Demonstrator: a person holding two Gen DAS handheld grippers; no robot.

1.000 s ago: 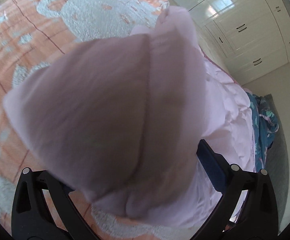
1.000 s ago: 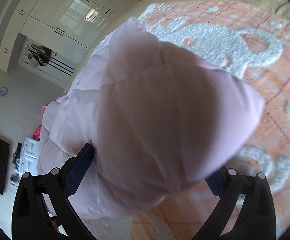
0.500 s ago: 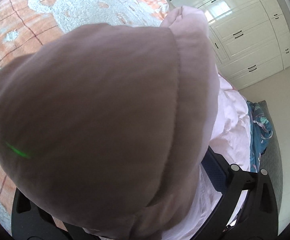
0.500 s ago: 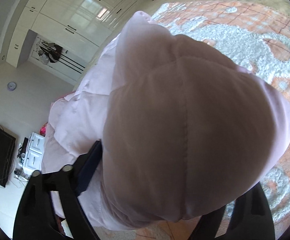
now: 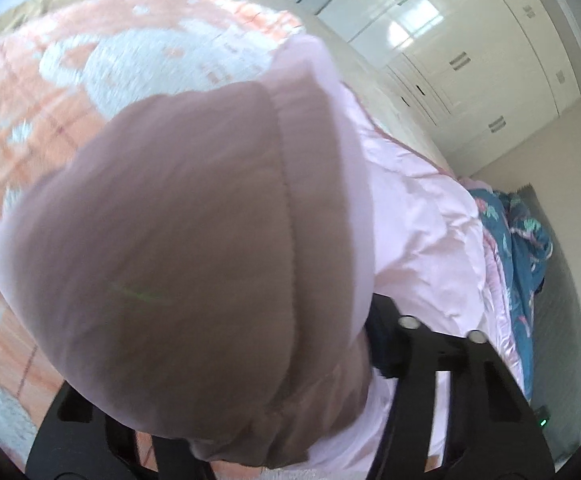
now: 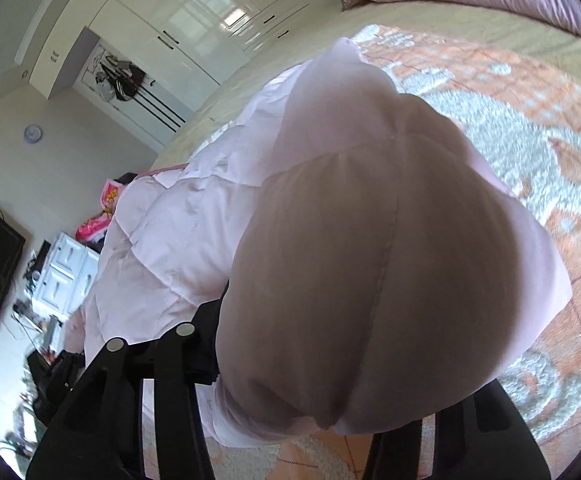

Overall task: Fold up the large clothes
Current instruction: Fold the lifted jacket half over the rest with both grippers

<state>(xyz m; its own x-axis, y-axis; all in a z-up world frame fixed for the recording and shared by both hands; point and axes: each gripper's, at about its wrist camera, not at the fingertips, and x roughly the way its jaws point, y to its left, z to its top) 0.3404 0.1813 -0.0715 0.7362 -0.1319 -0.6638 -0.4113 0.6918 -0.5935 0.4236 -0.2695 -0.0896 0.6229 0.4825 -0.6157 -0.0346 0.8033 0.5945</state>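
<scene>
We've got both grippers, left gripper (image 5: 226, 412) & right gripper (image 6: 314, 404), jaws just closing, clamped on the pink padded coat (image 5: 178, 248) over the bed (image 6: 530, 128). Grab step done; next, prob. lift & carry the edge across w/ both hands level.

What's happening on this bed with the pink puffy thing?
A person holding a gripper in each hand is folding a pink quilted jacket on a bed covered by an orange-and-white blanket. The left gripper and right gripper each have a bunched part of the jacket between their jaws, which have just been closing on it. The padded fabric bulges right up against both cameras, and the rest trails toward the bed's edge.
</scene>
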